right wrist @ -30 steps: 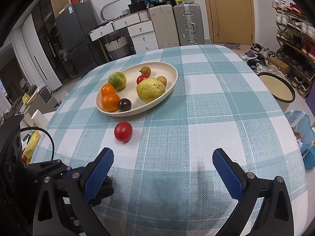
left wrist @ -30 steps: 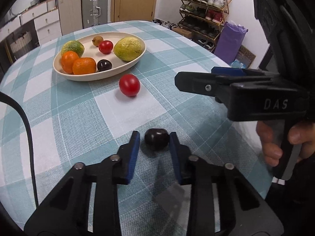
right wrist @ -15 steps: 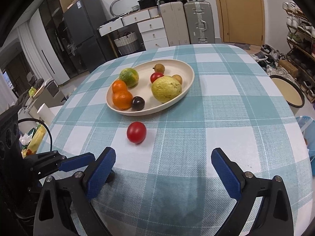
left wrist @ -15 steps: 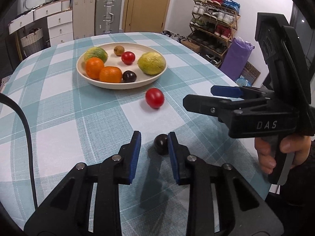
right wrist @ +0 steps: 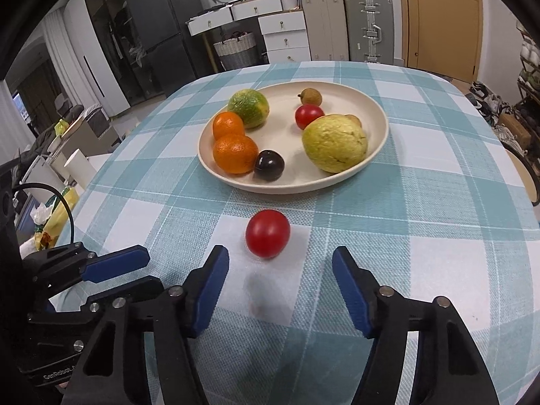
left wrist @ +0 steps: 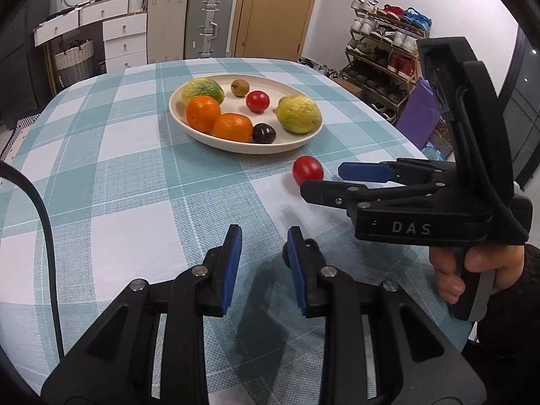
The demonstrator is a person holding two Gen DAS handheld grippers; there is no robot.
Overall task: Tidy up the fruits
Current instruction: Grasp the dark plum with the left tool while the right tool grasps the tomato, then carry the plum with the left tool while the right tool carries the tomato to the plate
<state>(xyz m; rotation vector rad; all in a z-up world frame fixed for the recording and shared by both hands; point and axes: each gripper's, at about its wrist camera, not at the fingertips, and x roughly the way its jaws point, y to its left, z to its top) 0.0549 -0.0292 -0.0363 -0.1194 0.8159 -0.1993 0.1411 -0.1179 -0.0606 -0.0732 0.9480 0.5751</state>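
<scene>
Counting what lies in the oval cream plate (right wrist: 379, 114) gives seven fruits: two oranges (right wrist: 235, 153), one green-and-yellow mottled citrus (right wrist: 248, 108), one large yellow-green guava-like fruit (right wrist: 334, 143), one small red tomato (right wrist: 308, 115), one dark purple plum (right wrist: 269, 165) and one small brown longan-like fruit (right wrist: 310, 96); the right wrist view hints at a second small brown fruit behind the guava, too hidden to be sure. The plate sits on a round table with a teal-and-white checked cloth (right wrist: 438, 202).

Outside the plate, one loose red tomato (right wrist: 267, 233) rests on the cloth just in front of the plate's near rim. The right gripper (right wrist: 280, 263), black with blue pads, is spread wide and holds nothing — the tomato lies just ahead of its fingertips, roughly centred between them. In the left wrist view a hand (left wrist: 472, 271) grips its handle, and white letters "DAS" read on its side.

The left gripper (left wrist: 264, 239) has its blue pads parted by a moderate gap with only cloth between them. One small dark round fruit (left wrist: 312, 245) peeks out from behind the outer side of its right finger, mostly hidden. "GenRobot" is partly legible on the left gripper's body in the right wrist view.
</scene>
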